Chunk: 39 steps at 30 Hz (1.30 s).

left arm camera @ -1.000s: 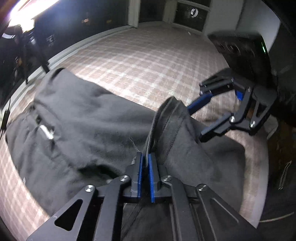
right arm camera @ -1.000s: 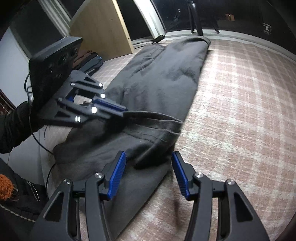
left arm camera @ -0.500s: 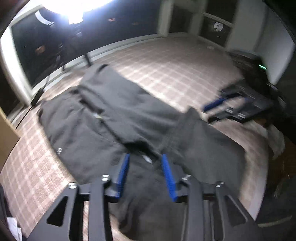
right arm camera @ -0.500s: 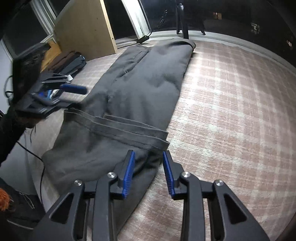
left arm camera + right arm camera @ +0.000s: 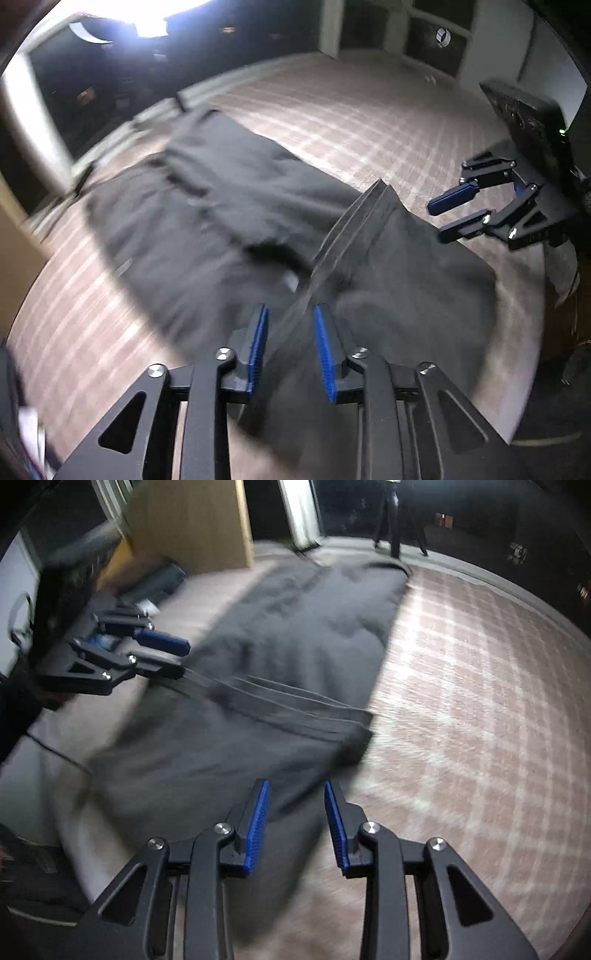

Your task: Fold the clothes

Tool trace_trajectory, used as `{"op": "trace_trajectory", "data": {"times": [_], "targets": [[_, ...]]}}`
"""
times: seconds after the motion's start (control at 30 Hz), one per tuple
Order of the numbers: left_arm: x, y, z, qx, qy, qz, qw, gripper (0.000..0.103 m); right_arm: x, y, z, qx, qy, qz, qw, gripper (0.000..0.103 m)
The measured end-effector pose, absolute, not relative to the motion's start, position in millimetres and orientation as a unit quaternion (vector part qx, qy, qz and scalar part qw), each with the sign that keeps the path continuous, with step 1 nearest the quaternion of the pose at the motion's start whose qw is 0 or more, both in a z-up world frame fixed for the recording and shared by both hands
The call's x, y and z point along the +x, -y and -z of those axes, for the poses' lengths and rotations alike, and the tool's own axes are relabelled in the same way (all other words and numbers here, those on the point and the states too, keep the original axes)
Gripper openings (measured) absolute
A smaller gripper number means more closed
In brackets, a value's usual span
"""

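Note:
A dark grey garment [image 5: 229,206] lies spread on the plaid surface, with one end folded back so its hem [image 5: 354,221] crosses the cloth; it also shows in the right wrist view [image 5: 295,635]. My left gripper [image 5: 290,343] is open, its blue pads on either side of the hem strip without pinching it. My right gripper [image 5: 297,819] is open and empty above the near end of the garment. Each gripper shows in the other's view: the right one [image 5: 458,214] beside the hem's far end, the left one [image 5: 162,657] at the hem's left end. Both views are motion-blurred.
A pink and white plaid cover [image 5: 480,686] lies under the garment. A wooden panel [image 5: 199,524] and dark items [image 5: 151,587] stand at the back left in the right wrist view. A tripod [image 5: 395,520] stands by dark windows. A bright lamp [image 5: 147,14] glares.
My left gripper has let go of the hem and opened, then pulled back. The hem has dropped onto the cloth. My right gripper stayed open and backed off slightly.

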State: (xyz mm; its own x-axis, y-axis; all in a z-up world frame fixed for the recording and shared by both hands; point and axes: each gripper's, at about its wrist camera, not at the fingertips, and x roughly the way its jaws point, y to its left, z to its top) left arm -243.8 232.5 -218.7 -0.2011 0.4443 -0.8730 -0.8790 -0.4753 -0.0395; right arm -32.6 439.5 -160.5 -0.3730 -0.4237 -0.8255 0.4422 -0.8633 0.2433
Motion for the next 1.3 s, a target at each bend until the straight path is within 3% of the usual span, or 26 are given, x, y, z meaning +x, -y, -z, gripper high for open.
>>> {"op": "trace_trajectory", "data": {"times": [0.23, 0.37, 0.57, 0.73, 0.83, 1.2, 1.27, 1.3], "targets": [[-169.2, -135.3, 222.3, -0.528, -0.149, -0.71, 0.442, 0.034, -12.8, -381.6, 146.4, 0.488, 0.003, 0.799, 0.351, 0.031], [-132.7, -137.0, 241.7, -0.525, -0.162, -0.705, 0.448, 0.035, -34.1, -330.0, 138.6, 0.474, -0.019, 0.794, 0.381, 0.03], [-124.3, -152.6, 263.5, -0.498, -0.179, -0.723, 0.445, 0.035, -86.7, -237.4, 144.2, 0.438, -0.173, 0.777, 0.417, 0.038], [-125.3, -145.8, 263.8, -0.477, -0.175, -0.741, 0.439, 0.035, -104.2, -207.6, 174.5, 0.466, -0.236, 0.733, 0.436, 0.037], [-125.3, -139.9, 262.5, -0.47, -0.171, -0.75, 0.433, 0.035, -103.0, -206.4, 180.1, 0.473, -0.243, 0.727, 0.435, 0.014], [-135.6, -132.2, 255.1, -0.451, -0.15, -0.766, 0.434, 0.039, -98.3, -239.2, 143.9, 0.45, -0.178, 0.759, 0.435, 0.009], [-133.3, -137.7, 254.3, -0.438, -0.154, -0.763, 0.449, 0.036, -101.7, -240.7, 145.1, 0.452, -0.174, 0.761, 0.431, 0.009], [-133.7, -138.2, 254.8, -0.439, -0.148, -0.759, 0.457, 0.027, -103.4, -241.4, 146.1, 0.453, -0.174, 0.762, 0.429, 0.009]]}}
